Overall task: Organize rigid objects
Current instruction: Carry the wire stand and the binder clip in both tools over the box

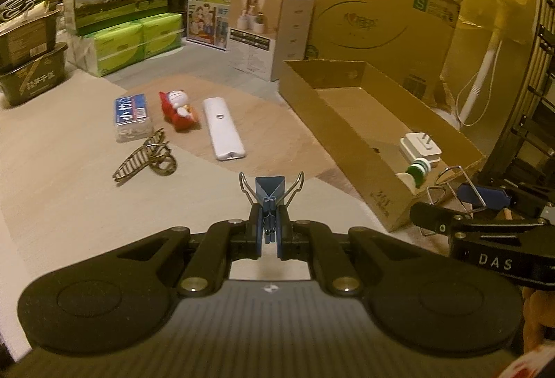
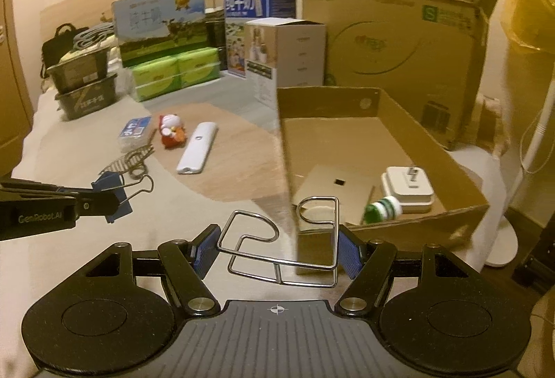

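Left tongs [image 1: 270, 222] clamp a blue binder clip [image 1: 270, 192]; right tongs [image 2: 277, 251] grip a wire rack [image 2: 282, 239], both likely bound next for the cardboard box [image 2: 433, 142].

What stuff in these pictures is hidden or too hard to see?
- Green-capped bottle: left wrist view, its lower part is behind the cardboard box wall.
- Right gripper: left wrist view, cut off by the right edge.
- Left gripper: right wrist view, cut off by the left edge.
- Small blue-labelled box: right wrist view, print too small and blurred to read.
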The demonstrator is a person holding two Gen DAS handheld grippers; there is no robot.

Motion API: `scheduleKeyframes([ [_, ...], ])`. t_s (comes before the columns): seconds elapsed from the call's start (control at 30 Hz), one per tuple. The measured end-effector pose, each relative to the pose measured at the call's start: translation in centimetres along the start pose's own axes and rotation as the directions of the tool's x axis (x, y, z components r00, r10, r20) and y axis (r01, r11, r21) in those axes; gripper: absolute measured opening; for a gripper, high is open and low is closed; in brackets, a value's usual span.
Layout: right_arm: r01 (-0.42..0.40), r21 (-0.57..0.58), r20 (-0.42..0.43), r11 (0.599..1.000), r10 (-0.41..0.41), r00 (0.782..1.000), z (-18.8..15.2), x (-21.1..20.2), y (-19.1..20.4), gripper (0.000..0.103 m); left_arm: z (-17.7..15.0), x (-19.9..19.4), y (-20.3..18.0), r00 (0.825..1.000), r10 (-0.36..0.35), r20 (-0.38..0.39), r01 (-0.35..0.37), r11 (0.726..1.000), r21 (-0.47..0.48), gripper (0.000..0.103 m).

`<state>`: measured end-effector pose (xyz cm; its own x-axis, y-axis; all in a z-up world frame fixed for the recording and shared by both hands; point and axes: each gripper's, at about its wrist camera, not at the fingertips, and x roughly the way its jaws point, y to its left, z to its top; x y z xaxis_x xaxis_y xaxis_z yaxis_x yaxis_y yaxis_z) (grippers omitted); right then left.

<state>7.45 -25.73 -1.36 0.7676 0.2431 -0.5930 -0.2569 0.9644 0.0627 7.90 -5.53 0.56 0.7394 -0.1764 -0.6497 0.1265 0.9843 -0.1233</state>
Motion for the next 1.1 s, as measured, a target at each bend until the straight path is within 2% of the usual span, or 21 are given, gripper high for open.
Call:
scheduleKeyframes([
  [0.63, 0.054, 0.041, 0.022, 0.998, -0.055, 0.998, 0.7, -1.0, -3.3, 0.07, 1.9, 0.7, -3.0, 0.999, -0.053, 0.01, 0.053, 0.998, 0.04, 0.006],
  [1.1, 0.082, 0.042, 0.036, 0.996, -0.083, 0.996, 2.4, -0.1, -5.9, 0.07, 4.5, 2.9, -5.3, 0.995, -0.1, 0.016, 0.098, 0.992, 0.078, 0.006],
])
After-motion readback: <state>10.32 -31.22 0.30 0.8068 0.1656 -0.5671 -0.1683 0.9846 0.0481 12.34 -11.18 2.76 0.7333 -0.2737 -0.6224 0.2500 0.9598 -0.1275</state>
